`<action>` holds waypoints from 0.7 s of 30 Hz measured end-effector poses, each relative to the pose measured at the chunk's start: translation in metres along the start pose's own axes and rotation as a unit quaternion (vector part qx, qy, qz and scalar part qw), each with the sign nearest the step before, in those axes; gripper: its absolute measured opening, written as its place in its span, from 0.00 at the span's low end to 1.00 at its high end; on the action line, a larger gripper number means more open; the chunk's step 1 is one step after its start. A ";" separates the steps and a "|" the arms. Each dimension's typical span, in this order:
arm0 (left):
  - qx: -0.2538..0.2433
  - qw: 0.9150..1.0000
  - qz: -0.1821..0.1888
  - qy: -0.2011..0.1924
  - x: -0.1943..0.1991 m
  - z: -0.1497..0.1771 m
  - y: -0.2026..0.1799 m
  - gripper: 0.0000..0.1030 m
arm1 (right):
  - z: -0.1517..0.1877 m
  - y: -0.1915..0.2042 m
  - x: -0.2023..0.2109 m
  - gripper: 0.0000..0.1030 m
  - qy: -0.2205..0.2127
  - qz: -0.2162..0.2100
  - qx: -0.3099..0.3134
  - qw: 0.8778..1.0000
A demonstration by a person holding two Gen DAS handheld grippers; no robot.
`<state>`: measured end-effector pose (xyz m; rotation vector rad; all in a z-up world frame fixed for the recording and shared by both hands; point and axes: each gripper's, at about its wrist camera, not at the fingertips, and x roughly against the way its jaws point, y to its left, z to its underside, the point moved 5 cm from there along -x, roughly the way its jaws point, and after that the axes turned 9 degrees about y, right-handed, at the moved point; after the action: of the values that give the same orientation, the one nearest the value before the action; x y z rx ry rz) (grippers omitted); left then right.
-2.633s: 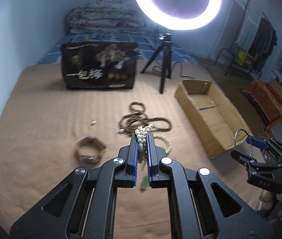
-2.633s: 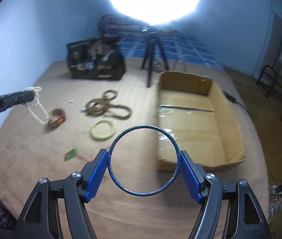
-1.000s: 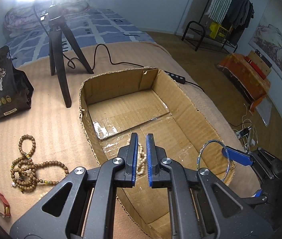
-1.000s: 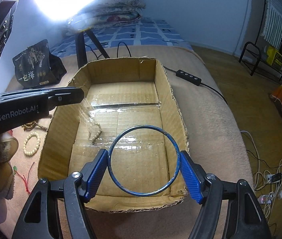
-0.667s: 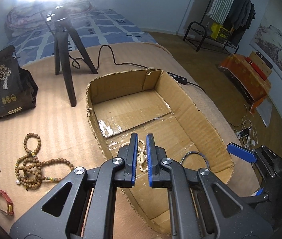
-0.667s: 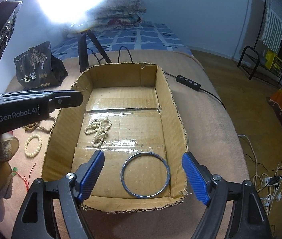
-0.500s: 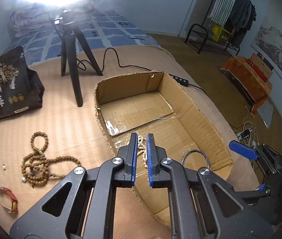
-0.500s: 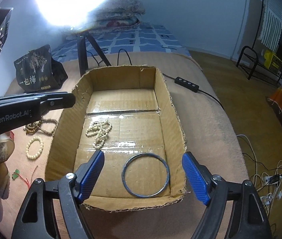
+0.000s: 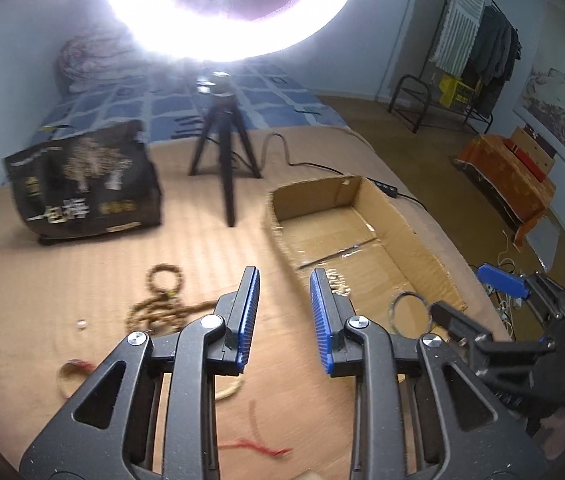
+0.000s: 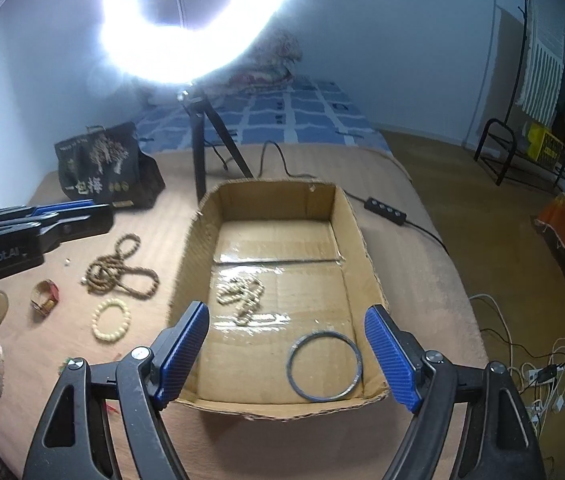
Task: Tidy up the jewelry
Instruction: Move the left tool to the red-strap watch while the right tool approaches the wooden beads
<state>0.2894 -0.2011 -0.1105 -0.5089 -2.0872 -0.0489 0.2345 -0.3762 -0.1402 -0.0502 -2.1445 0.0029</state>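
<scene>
Jewelry sorting is running about a third done: a pale beaded necklace (image 10: 242, 294) and a thin dark metal bangle (image 10: 324, 366) are lying flat on the taped floor of the open cardboard box (image 10: 356, 232), well apart from each other. The right gripper (image 10: 286, 354) is hovering over the box's near end with jaws spread wide and nothing between them. The left gripper (image 9: 284, 312), its jaws having just been opening and likewise empty, is pointing at the tan bed cover beside the box. Waiting there are a long looped strand of brown wooden beads (image 10: 122, 270), a cream round-bead bracelet (image 10: 110, 318), a red and gold band (image 10: 45, 295) and a scrap of red cord (image 9: 256, 446), by this reading all bound for the box.
</scene>
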 end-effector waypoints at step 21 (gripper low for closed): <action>0.091 0.993 -0.072 -0.014 0.087 0.062 0.161 0.34 | -0.021 0.102 0.030 0.91 -0.044 -0.052 0.061 0.996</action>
<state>0.2600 -0.0105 -0.0986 -0.2505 -2.1283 0.0651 0.2398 -0.2735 -0.1058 0.1356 -2.2274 0.0764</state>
